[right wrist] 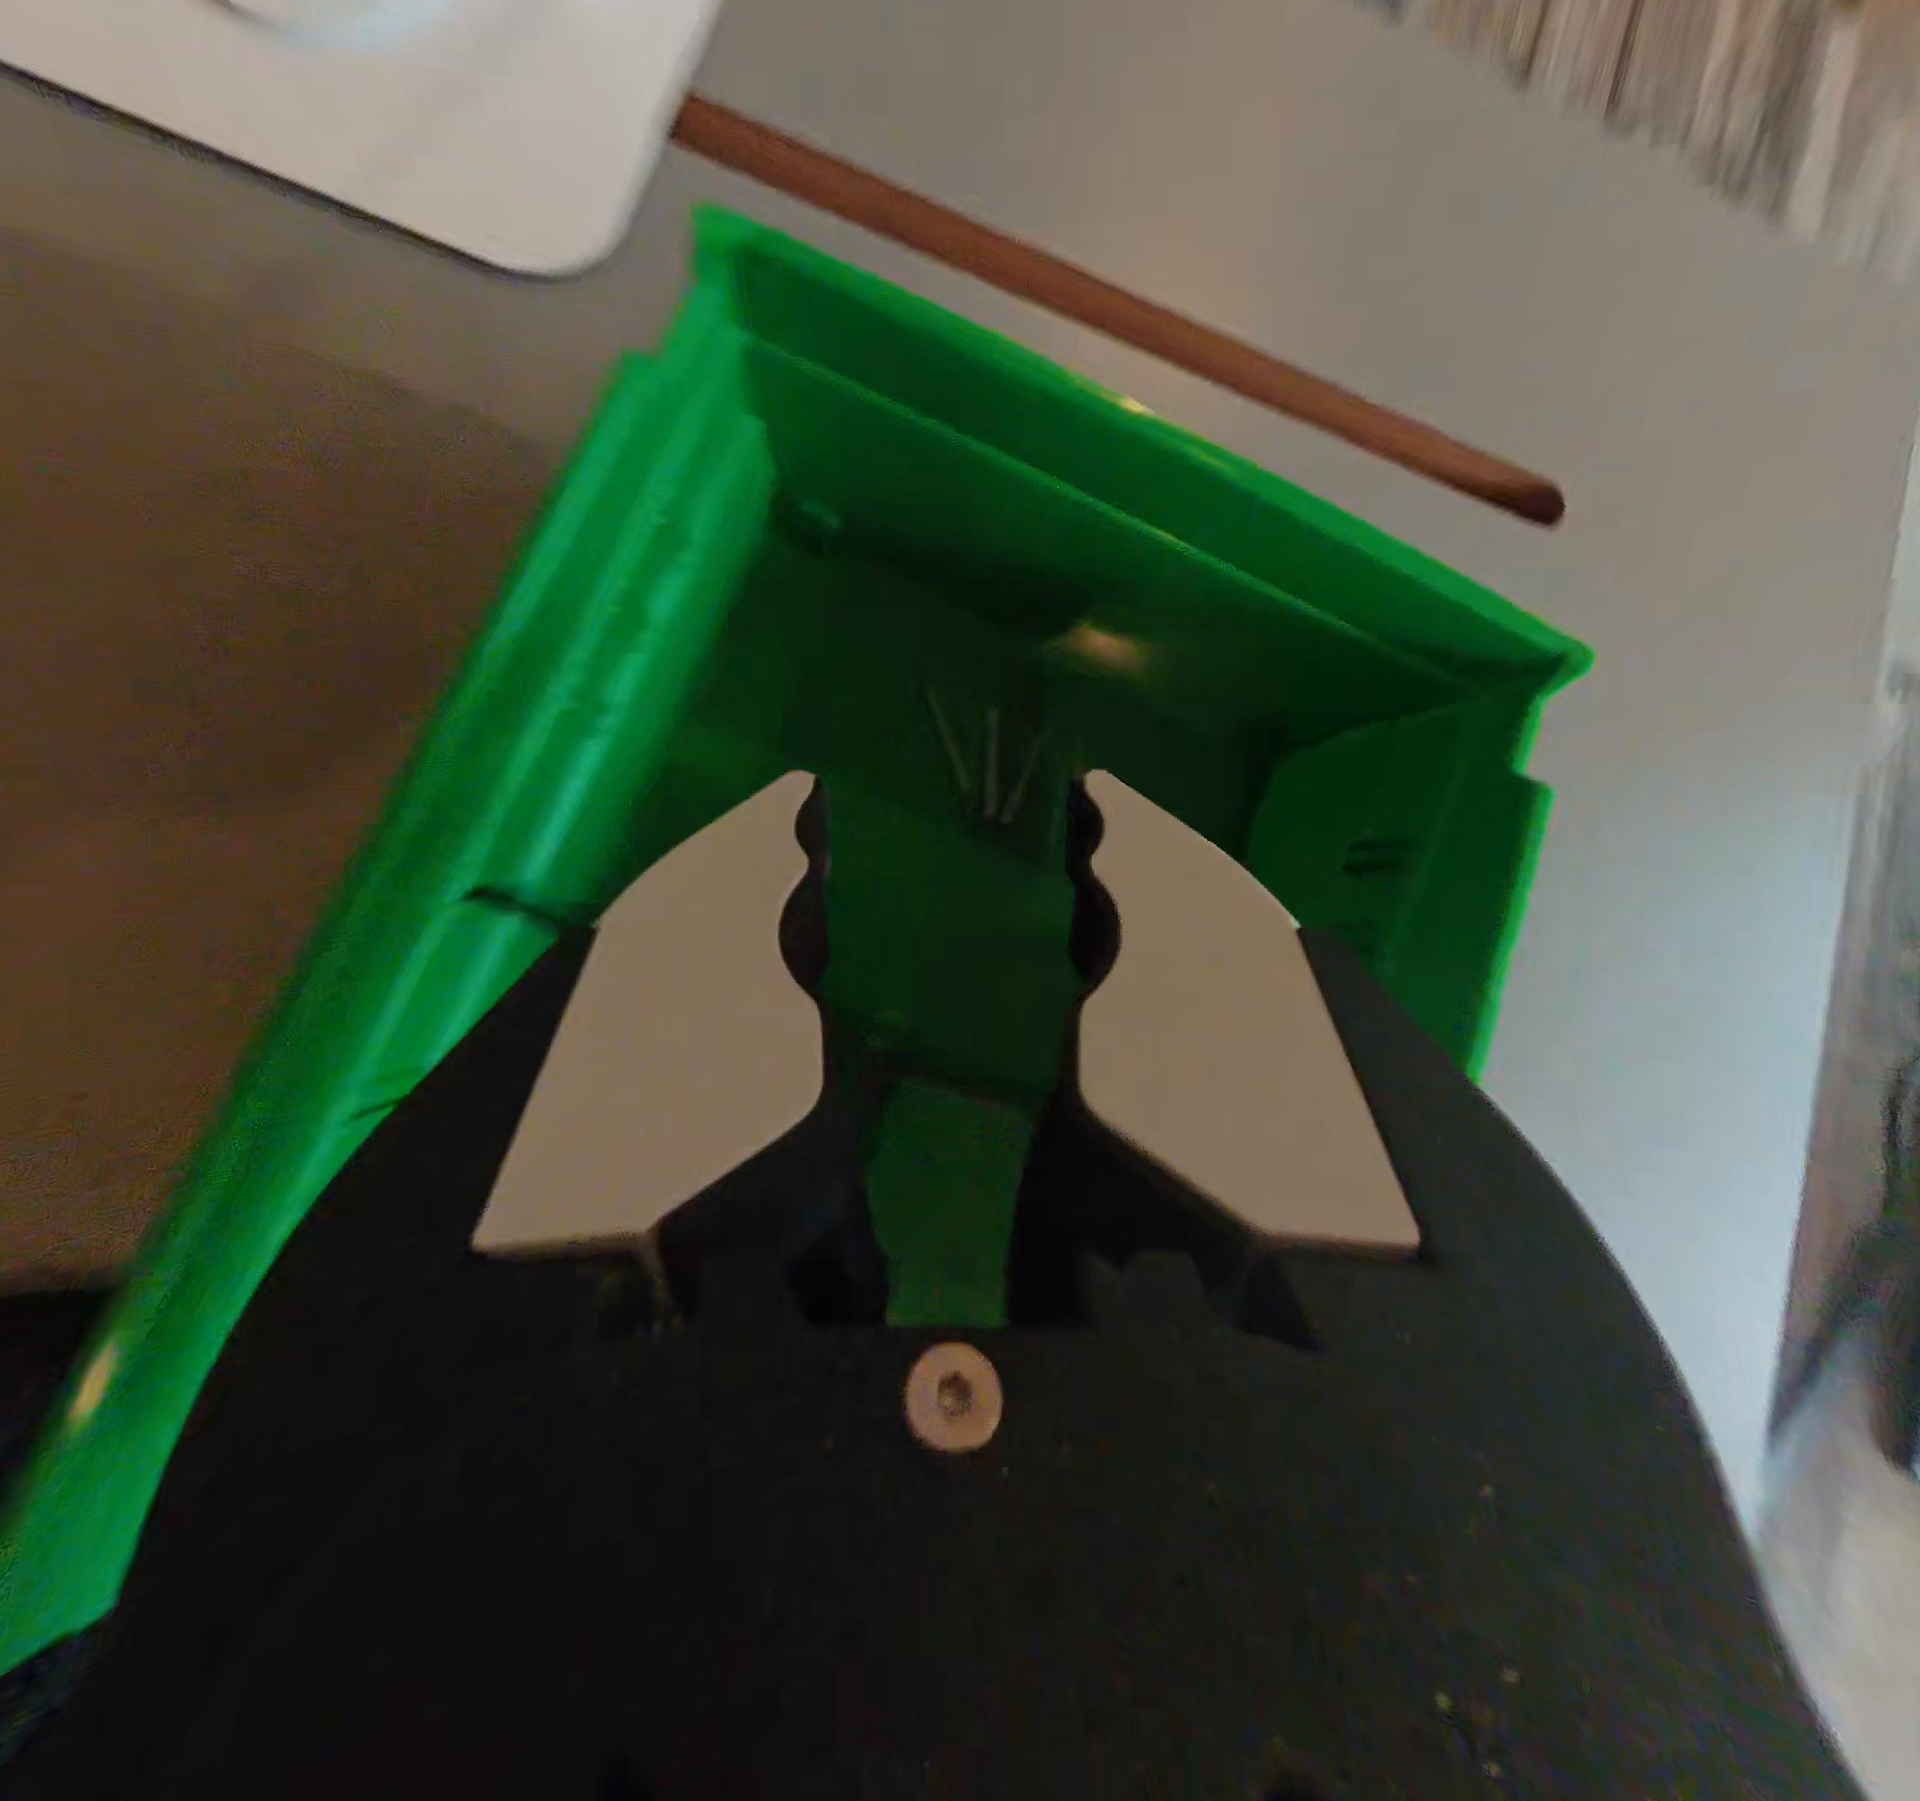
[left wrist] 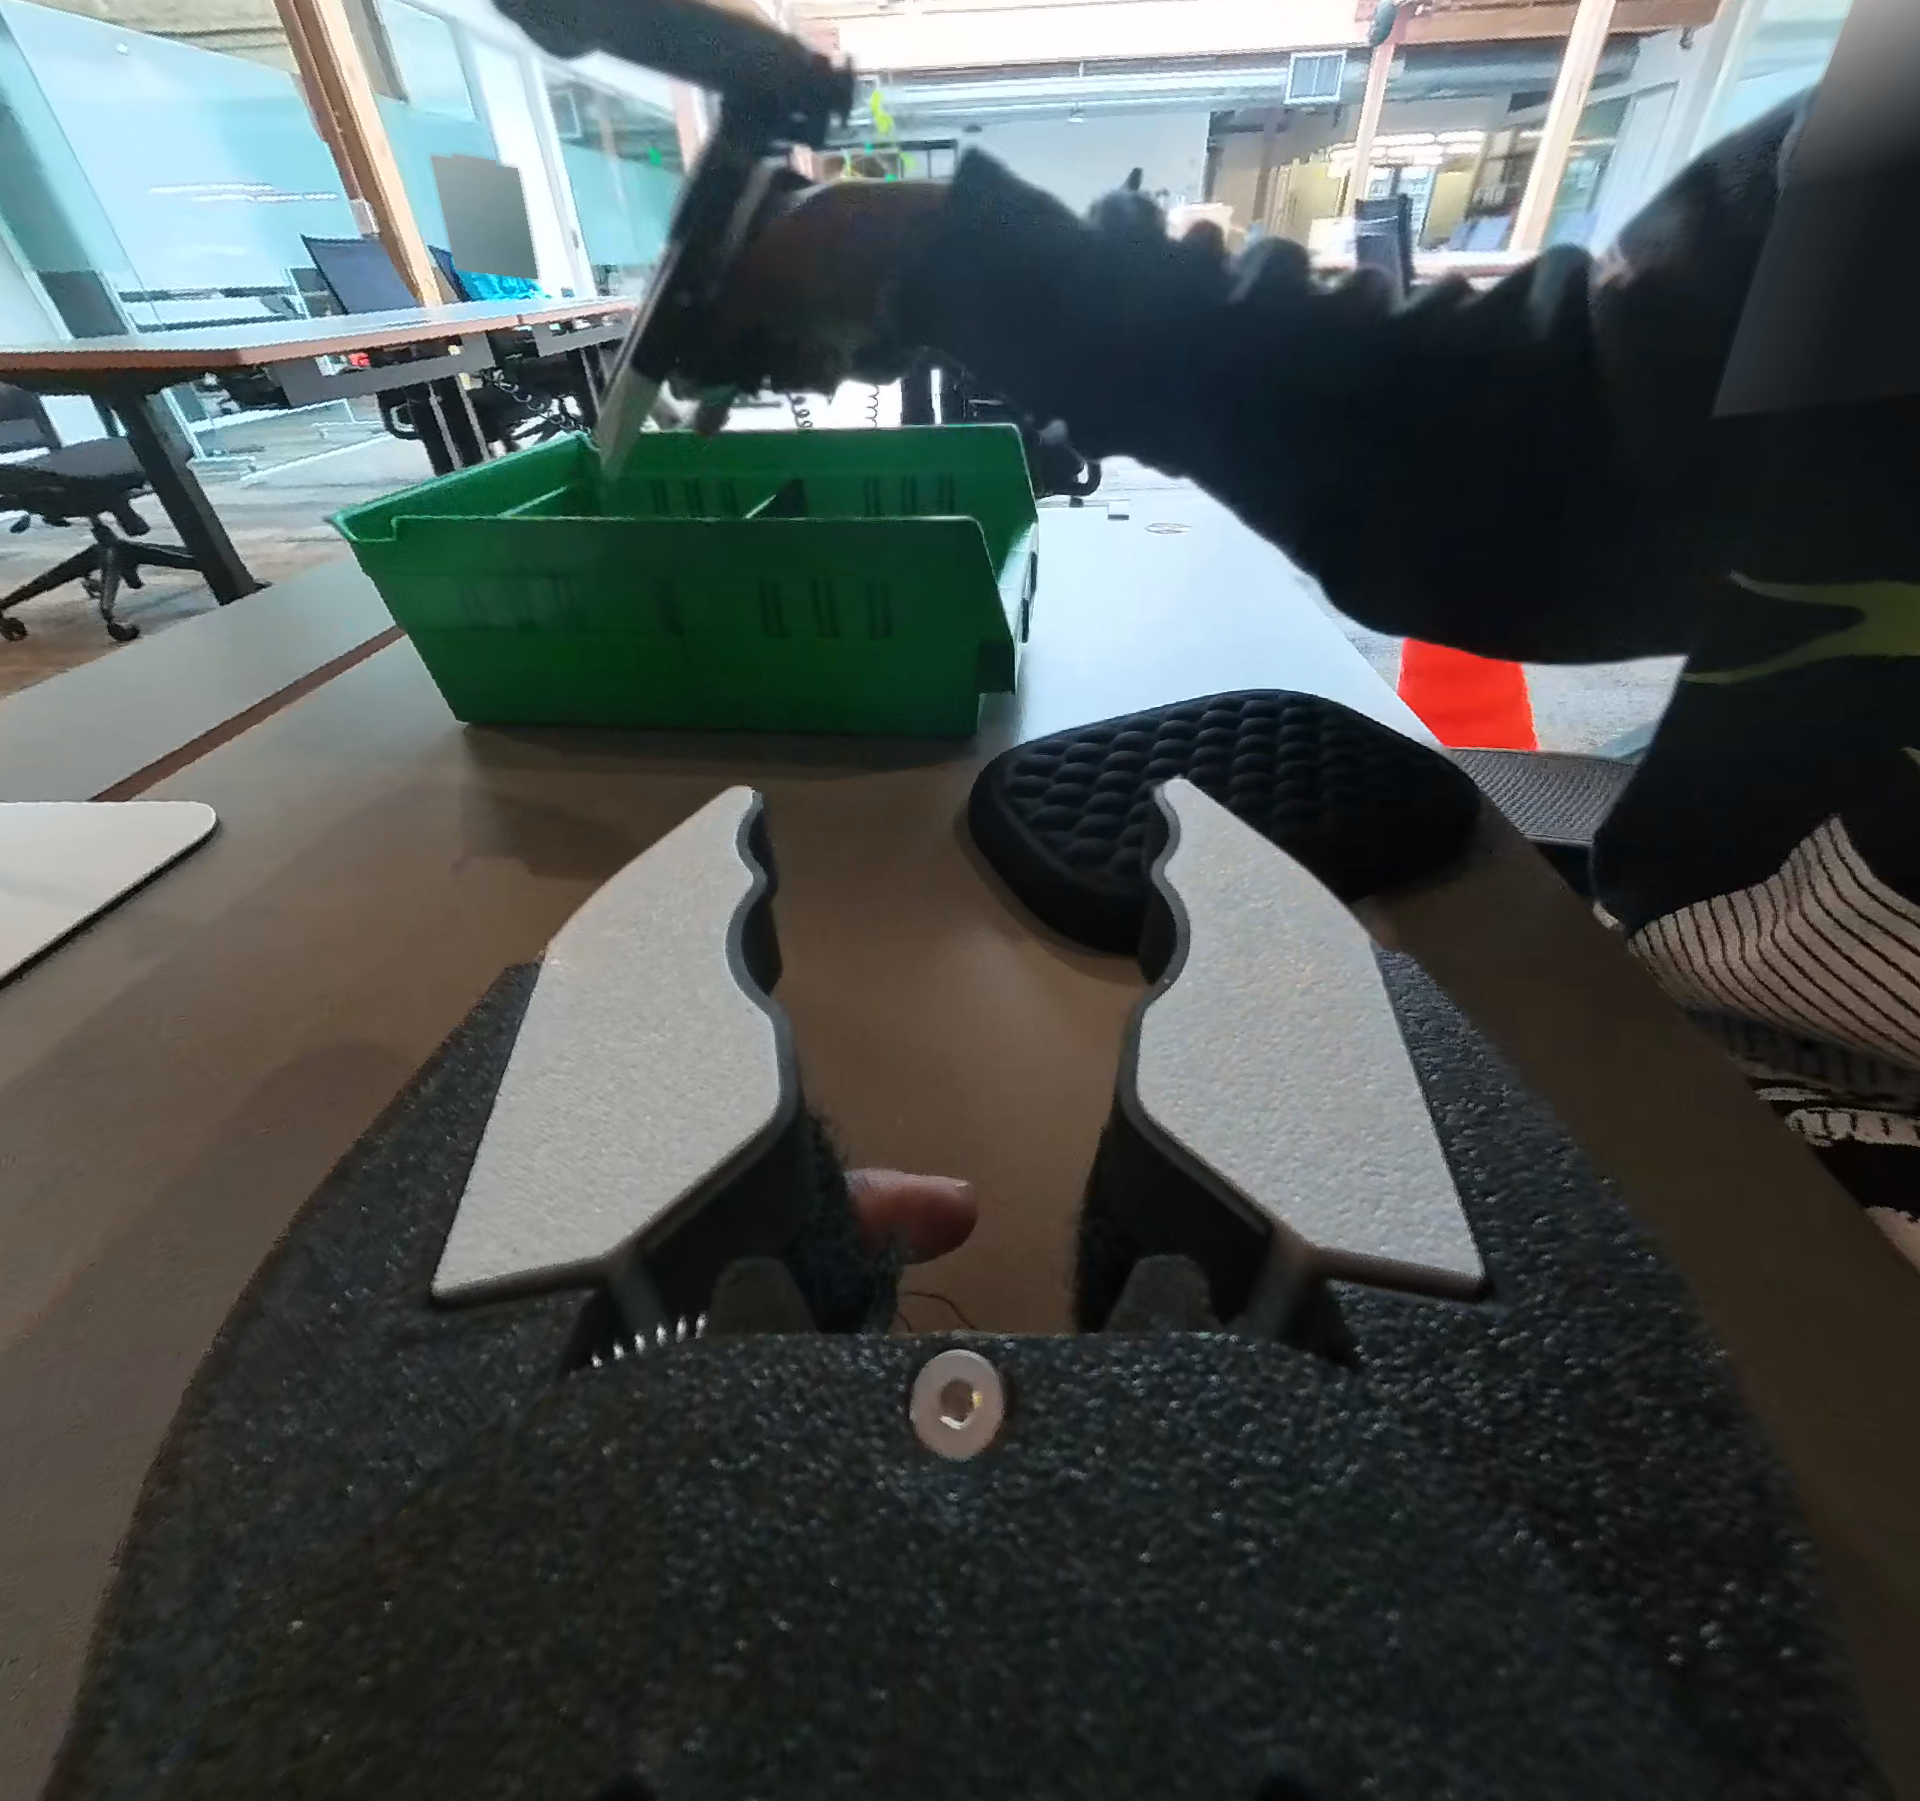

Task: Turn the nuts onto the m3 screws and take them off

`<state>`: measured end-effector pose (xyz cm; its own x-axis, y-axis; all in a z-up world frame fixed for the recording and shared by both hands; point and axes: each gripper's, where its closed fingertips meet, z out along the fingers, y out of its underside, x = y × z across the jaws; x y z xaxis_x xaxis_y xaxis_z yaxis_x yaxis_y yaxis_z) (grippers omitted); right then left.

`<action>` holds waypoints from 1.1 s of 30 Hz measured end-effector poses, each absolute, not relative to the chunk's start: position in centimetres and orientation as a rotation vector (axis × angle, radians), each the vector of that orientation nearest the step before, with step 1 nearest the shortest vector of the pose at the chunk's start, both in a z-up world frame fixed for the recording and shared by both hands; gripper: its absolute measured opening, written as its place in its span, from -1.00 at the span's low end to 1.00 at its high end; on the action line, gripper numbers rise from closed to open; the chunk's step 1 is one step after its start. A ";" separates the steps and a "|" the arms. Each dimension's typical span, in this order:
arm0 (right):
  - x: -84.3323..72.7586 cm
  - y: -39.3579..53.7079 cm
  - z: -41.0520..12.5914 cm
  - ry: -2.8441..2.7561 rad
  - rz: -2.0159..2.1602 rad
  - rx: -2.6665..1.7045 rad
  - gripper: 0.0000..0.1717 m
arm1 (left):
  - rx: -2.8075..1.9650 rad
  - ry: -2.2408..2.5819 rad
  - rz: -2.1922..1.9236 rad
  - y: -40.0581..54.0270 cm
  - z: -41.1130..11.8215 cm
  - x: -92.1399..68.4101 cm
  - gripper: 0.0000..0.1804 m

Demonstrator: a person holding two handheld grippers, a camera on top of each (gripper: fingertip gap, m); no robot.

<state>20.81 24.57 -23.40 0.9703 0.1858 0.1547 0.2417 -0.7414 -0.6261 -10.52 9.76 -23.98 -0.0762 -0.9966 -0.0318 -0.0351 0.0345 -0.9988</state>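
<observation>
1. We keep the right gripper (right wrist: 948, 795), jaws apart and empty, aimed into the green bin (right wrist: 644, 608), where thin screws (right wrist: 992, 764) lie (blurred).
2. We close on one screw only.
3. Our left gripper (left wrist: 961, 806) waits open above the table (left wrist: 312, 920).

Open-plan office — long desks (left wrist: 312, 349), wheeled chairs (left wrist: 73, 504), glass partitions (left wrist: 156, 182), exposed beams
</observation>
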 end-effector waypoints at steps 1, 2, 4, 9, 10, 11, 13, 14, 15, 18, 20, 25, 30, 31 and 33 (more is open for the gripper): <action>19.6 23.6 -22.5 -0.314 -0.077 -2.365 -0.47 | -1.175 1.306 -1.219 9.8 -23.9 -10.5 -0.26; 18.3 22.4 -21.7 -0.330 -0.046 -2.305 -0.45 | -1.176 1.306 -1.214 9.8 -23.9 -10.5 -0.26; 15.9 20.0 -20.1 -0.354 0.020 -2.185 -0.40 | -1.169 1.307 -1.194 9.8 -23.5 -10.6 -0.25; 11.9 13.5 -17.0 -0.331 0.105 -1.917 -0.34 | -1.170 1.234 -1.165 9.4 -20.6 -11.3 -0.24; 11.4 12.2 -16.6 -0.316 0.119 -1.875 -0.32 | -1.174 1.220 -1.152 9.2 -19.9 -11.7 -0.23; 11.1 11.1 -16.4 -0.298 0.128 -1.841 -0.29 | -1.179 1.202 -1.133 9.0 -19.3 -12.2 -0.23; 10.9 9.2 -16.0 -0.251 0.123 -1.772 -0.26 | -1.200 1.153 -1.093 8.6 -18.4 -13.5 -0.22; 10.7 8.4 -16.0 -0.237 0.120 -1.743 -0.22 | -1.210 1.123 -1.073 8.4 -18.0 -14.3 -0.21; 10.5 7.8 -16.2 -0.229 0.114 -1.723 -0.18 | -1.218 1.089 -1.049 8.2 -17.7 -15.1 -0.20; 9.8 6.3 -16.9 -0.215 0.093 -1.685 -0.02 | -1.236 0.985 -0.948 7.9 -17.1 -17.8 -0.15; 9.0 5.6 -17.6 -0.224 0.100 -1.669 0.04 | -1.252 0.911 -0.873 7.9 -16.8 -19.9 -0.12; 7.7 5.2 -19.4 -0.187 0.113 -1.631 0.05 | -1.279 0.686 -0.704 7.9 -15.2 -26.6 -0.11; 7.3 5.3 -22.2 -0.111 0.172 -1.649 0.05 | -1.360 0.463 -0.651 8.1 -14.8 -32.0 -0.15; 7.1 5.2 -22.5 -0.092 0.193 -1.652 0.04 | -1.371 0.433 -0.654 7.9 -14.9 -32.5 -0.16; 7.0 5.0 -23.0 -0.075 0.173 -1.650 0.05 | -1.387 0.406 -0.607 7.6 -15.6 -33.3 -0.15</action>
